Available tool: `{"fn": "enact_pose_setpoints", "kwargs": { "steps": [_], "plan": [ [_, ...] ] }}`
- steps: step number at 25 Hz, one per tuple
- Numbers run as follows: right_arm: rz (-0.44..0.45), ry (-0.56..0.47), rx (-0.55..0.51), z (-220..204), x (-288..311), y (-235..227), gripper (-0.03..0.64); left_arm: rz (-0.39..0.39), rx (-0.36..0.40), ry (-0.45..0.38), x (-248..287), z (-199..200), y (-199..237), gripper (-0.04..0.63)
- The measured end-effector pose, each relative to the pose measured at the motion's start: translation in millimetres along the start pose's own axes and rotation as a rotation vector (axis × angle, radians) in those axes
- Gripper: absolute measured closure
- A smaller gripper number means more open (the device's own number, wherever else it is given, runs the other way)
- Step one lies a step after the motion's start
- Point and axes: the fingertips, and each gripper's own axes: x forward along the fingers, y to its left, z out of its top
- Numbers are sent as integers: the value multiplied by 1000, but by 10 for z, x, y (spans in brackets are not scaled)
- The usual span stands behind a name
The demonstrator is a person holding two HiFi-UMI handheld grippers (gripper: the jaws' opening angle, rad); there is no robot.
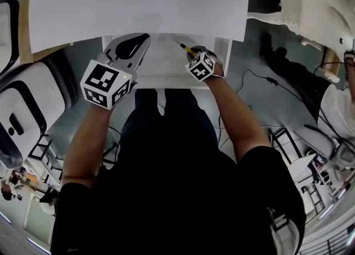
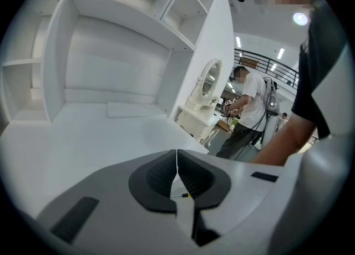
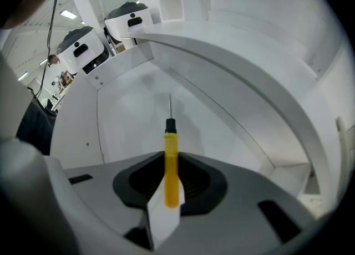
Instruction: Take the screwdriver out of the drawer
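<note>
right gripper (image 3: 171,180) is clamped on the screwdriver's (image 3: 171,148) yellow handle, shaft aimed down into the open drawer (image 3: 125,118), so it looks grabbed but not pulled clear yet; left gripper (image 2: 177,177) is closed on nothing, parked out of the way

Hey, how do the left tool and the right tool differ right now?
The left tool is shut on nothing; the right tool grips the screwdriver by its yellow handle. The left tool looks out across the white desk top; the right tool points down into the open drawer. Both are white with dark pads and a marker cube.
</note>
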Motion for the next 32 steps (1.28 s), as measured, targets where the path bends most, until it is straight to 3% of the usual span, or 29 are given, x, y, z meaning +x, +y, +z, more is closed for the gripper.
{"fn": "enact_pose_setpoints", "kwargs": {
  "steps": [18, 32],
  "plan": [
    [-91, -121, 74, 320, -1143, 116, 530, 28, 106, -105, -793, 644, -285, 574],
    [-202, -335, 328, 496, -2186, -127, 531, 61, 143, -156, -1450, 745, -391, 574]
  ]
}}
